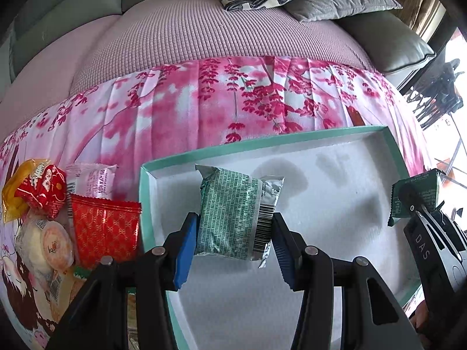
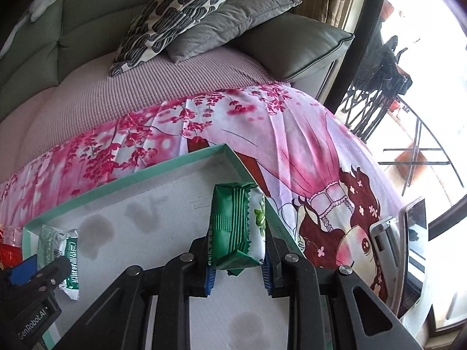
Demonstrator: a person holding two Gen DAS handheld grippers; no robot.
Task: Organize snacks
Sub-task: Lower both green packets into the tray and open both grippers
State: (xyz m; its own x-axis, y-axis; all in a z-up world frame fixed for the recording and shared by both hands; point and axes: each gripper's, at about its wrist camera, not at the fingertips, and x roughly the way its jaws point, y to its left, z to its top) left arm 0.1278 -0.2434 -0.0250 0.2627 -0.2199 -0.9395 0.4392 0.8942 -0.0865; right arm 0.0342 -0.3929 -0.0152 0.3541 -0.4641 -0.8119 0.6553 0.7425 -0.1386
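While both packets hang over the teal-rimmed tray (image 1: 392, 145), nothing lies in it yet. Your left gripper (image 1: 233, 242) is clamped on the silver-green snack packet (image 1: 233, 215); your right gripper (image 2: 238, 274) is squeezed tight on the green wafer packet (image 2: 236, 227) near the tray's right wall. Several snacks, among them the red packet (image 1: 105, 227), wait in a pile on the floral cloth (image 1: 204, 102) left of the tray.

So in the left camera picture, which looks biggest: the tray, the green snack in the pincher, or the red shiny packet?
1. Tray, clearly biggest.
2. Green snack and red packet look about alike; the snack sits nearer the camera, so no ranking.
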